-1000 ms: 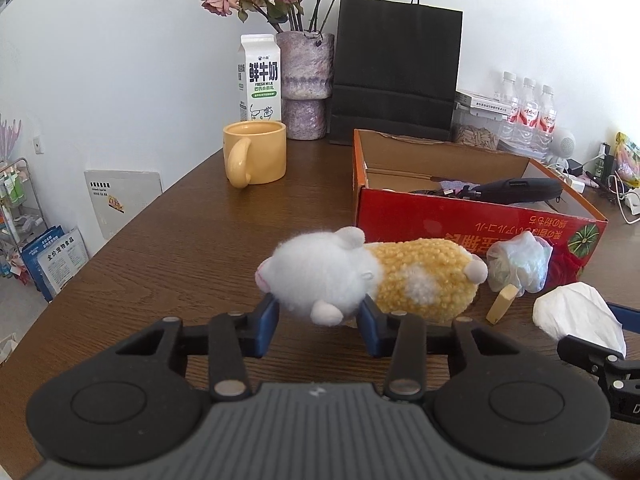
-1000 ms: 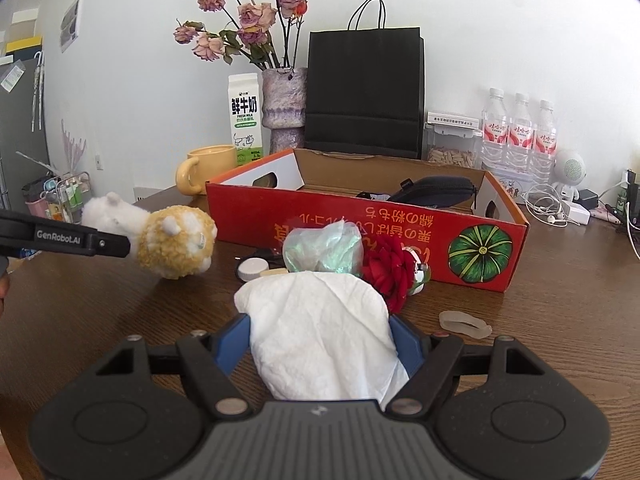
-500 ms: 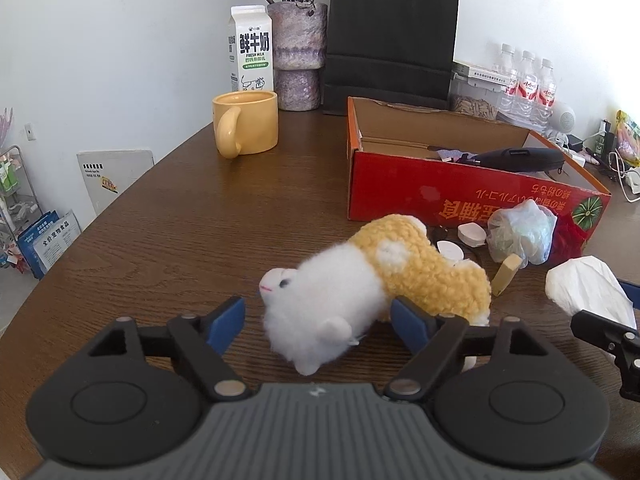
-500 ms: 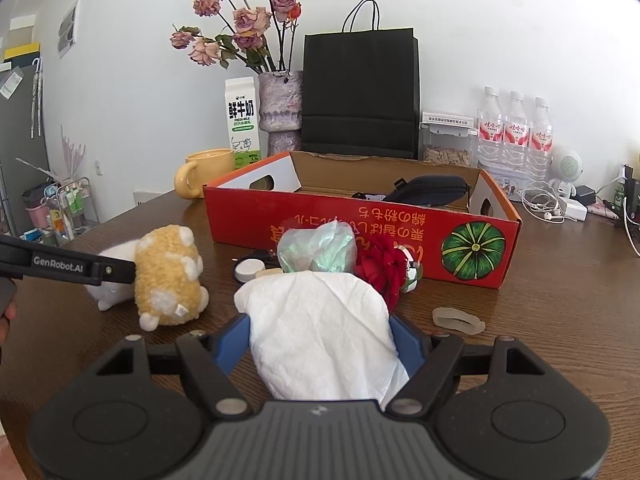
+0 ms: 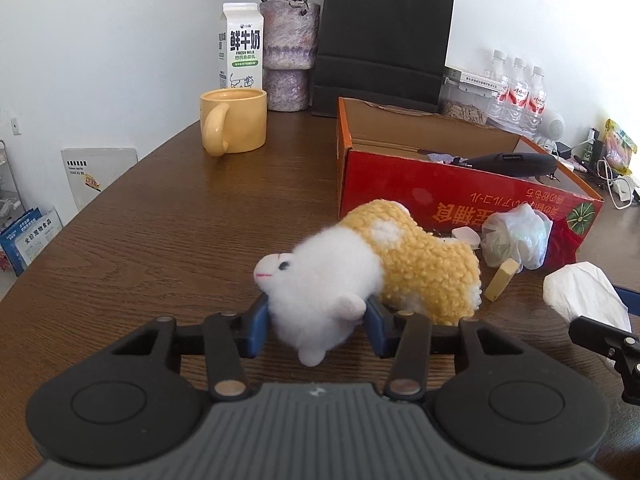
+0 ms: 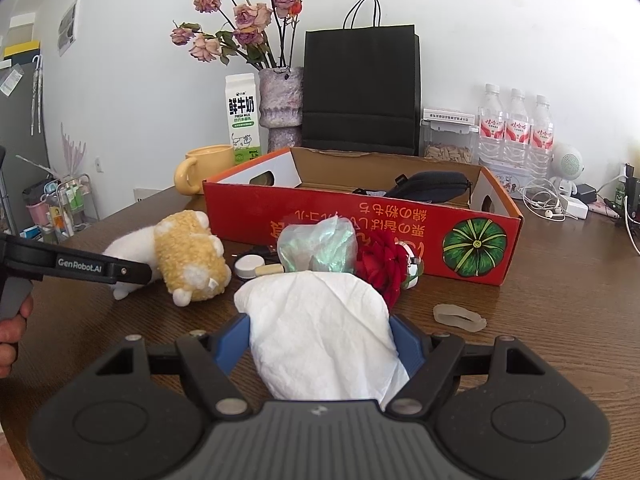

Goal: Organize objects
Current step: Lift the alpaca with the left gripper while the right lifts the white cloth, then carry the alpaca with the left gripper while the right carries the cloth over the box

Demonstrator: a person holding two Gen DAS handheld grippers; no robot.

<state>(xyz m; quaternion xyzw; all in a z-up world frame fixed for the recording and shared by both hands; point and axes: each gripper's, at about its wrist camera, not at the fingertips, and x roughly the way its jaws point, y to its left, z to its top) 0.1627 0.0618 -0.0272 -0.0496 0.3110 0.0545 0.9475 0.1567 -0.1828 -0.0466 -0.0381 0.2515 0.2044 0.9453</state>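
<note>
A plush toy (image 5: 360, 264) with a white head and yellow woolly body lies on its side on the wooden table, in front of the red cardboard box (image 5: 440, 196). My left gripper (image 5: 316, 320) is closing, and its blue pads press on the toy's white head. From the right wrist view the toy (image 6: 188, 256) shows at the left, with one left finger (image 6: 80, 266) across it. My right gripper (image 6: 320, 336) is shut on a crumpled white tissue (image 6: 320, 320), held just above the table.
A plastic bag wad (image 6: 316, 248), a red fabric rose (image 6: 384, 264), a white cap (image 6: 248, 264) and a wooden block (image 5: 500, 280) lie before the box. A black pouch (image 6: 432, 188) is inside it. A yellow mug (image 5: 236, 128), milk carton, vase, black bag and bottles stand behind.
The left gripper held the toy, then opened wide and the toy dropped onto the table. Now it grips the white head again. The right gripper and tissue have not moved.
</note>
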